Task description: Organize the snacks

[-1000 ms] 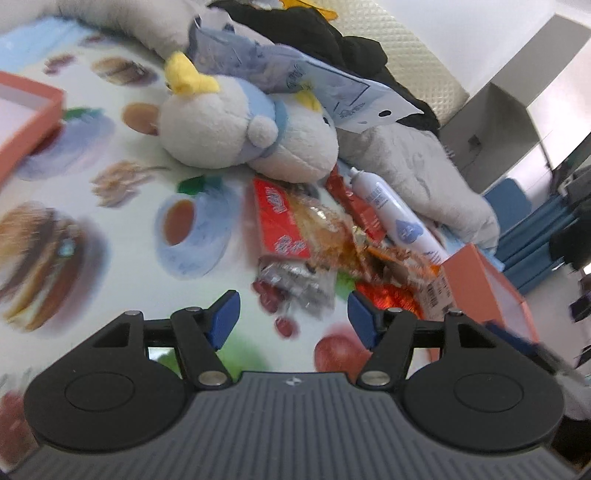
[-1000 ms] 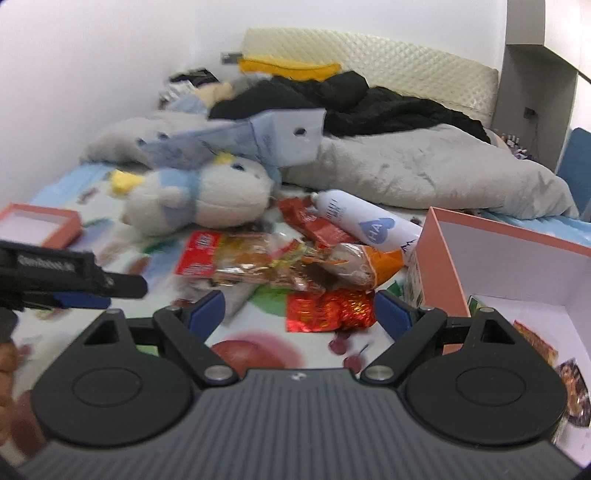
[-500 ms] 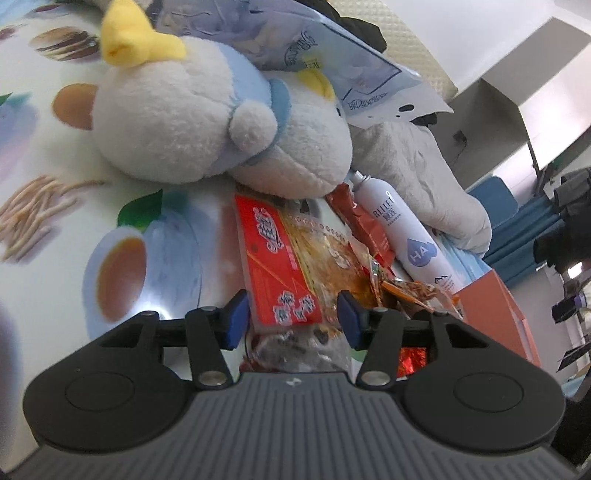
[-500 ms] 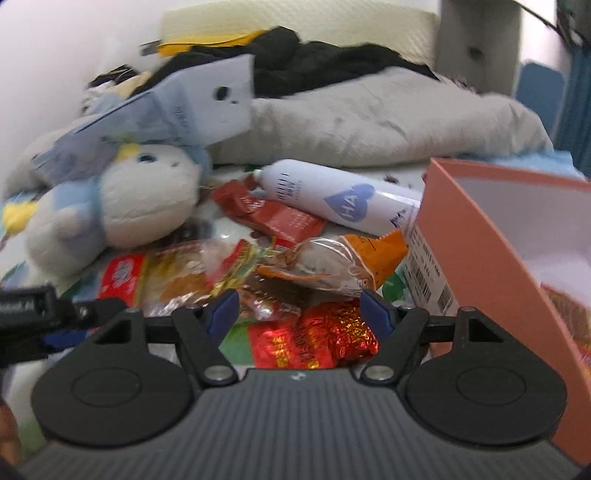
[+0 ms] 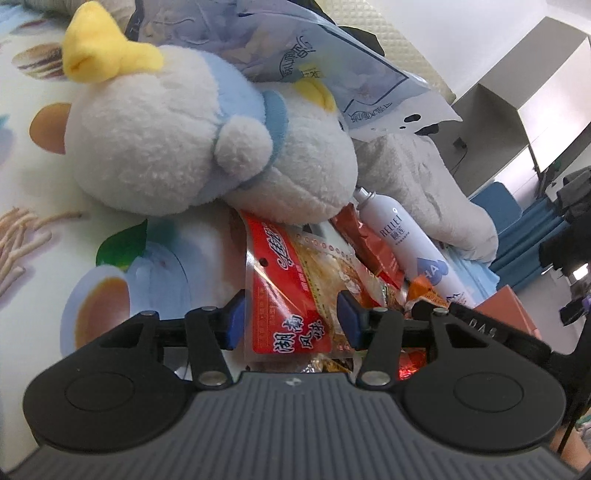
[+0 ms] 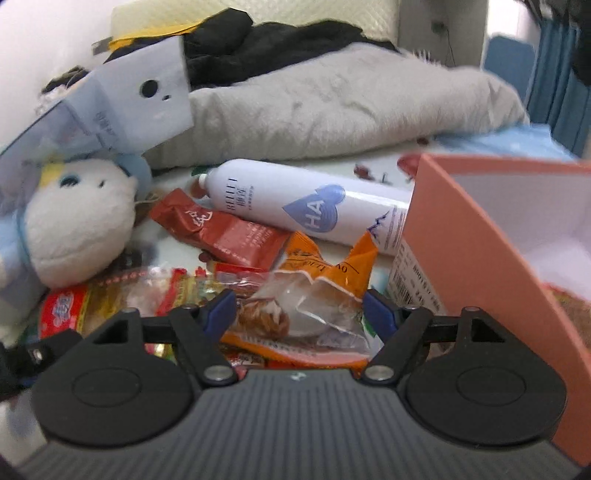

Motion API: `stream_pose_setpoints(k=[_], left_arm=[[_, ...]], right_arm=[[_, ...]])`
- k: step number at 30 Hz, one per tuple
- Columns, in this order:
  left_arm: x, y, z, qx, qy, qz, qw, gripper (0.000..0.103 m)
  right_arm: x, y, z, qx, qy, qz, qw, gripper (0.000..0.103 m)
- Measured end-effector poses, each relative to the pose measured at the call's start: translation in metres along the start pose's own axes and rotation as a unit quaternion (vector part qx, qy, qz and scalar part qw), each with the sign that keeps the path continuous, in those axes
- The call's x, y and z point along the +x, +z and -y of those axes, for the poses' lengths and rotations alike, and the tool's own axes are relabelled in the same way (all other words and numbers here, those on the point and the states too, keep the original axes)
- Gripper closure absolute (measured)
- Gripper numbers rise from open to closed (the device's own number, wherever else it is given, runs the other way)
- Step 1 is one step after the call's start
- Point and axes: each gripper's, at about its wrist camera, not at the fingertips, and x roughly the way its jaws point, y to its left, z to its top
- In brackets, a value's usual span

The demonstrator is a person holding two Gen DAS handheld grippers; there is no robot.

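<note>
Both tools (open) straddle snack pkts: left tool (image 5: pixel 291 323), right tool (image 6: pixel 300 314).

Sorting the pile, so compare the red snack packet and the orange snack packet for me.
The red snack packet lies flat, printed with large characters; the orange snack packet is crumpled with a clear window. Red sits between the left tool's fingers, orange between the right tool's. Both rest on the bed, ungripped.

A bed with a food-print sheet (image 5: pixel 33 192) and cream quilted headboard (image 6: pixel 295 13) meets white walls (image 5: pixel 480 33); blue curtains (image 6: pixel 561 74) hang beside a grey cabinet (image 5: pixel 509 107).
</note>
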Motion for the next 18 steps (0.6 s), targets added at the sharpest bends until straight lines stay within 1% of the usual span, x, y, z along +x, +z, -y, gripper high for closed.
stream_pose_setpoints(k=[2, 3, 4, 5, 6, 7, 8, 9, 10, 12, 15, 18], left_arm=[[0.002, -0.001, 0.001, 0.004, 0.01, -0.004, 0.9999, 0.066], [0.003, -0.001, 0.002, 0.006, 0.016, -0.006, 0.9998, 0.071], [0.003, -0.001, 0.003, 0.008, 0.02, -0.006, 0.9998, 0.082], [0.002, -0.001, 0.004, 0.01, 0.024, -0.005, 0.9996, 0.087], [0.0, -0.001, 0.005, 0.01, 0.024, -0.003, 0.9997, 0.09], [-0.002, -0.001, 0.007, 0.01, 0.019, 0.002, 0.9998, 0.095], [-0.003, -0.001, 0.01, 0.014, 0.019, 0.005, 0.9997, 0.097], [-0.005, -0.003, 0.013, 0.019, 0.023, 0.009, 0.9995, 0.098], [-0.007, -0.004, 0.015, 0.021, 0.025, 0.012, 0.9994, 0.098], [-0.013, -0.007, 0.015, 0.013, 0.022, 0.014, 0.9996, 0.1], [-0.023, -0.011, 0.015, -0.008, -0.002, 0.019, 0.9998, 0.101], [-0.037, -0.018, 0.02, -0.006, 0.006, 0.025, 0.9996, 0.101]], right_arm=[[0.001, 0.001, -0.001, -0.004, -0.003, 0.002, 1.0, 0.028], [0.001, 0.001, -0.002, -0.009, -0.007, 0.005, 1.0, 0.033], [-0.001, 0.001, -0.002, -0.013, -0.012, 0.01, 1.0, 0.039], [-0.002, 0.002, -0.002, -0.015, -0.014, 0.014, 1.0, 0.043], [-0.004, 0.003, -0.001, -0.015, -0.014, 0.017, 1.0, 0.051], [-0.005, 0.004, 0.0, -0.014, -0.014, 0.016, 1.0, 0.053], [-0.007, 0.004, 0.002, -0.013, -0.012, 0.016, 1.0, 0.054], [-0.008, 0.005, 0.003, -0.013, -0.01, 0.015, 1.0, 0.06], [-0.011, 0.005, 0.004, -0.014, -0.006, 0.017, 1.0, 0.062], [-0.014, 0.005, 0.004, -0.019, -0.005, 0.02, 1.0, 0.064], [-0.022, 0.003, 0.003, -0.034, -0.004, 0.023, 0.999, 0.069], [-0.034, 0.001, 0.0, -0.046, 0.008, 0.023, 0.999, 0.07]])
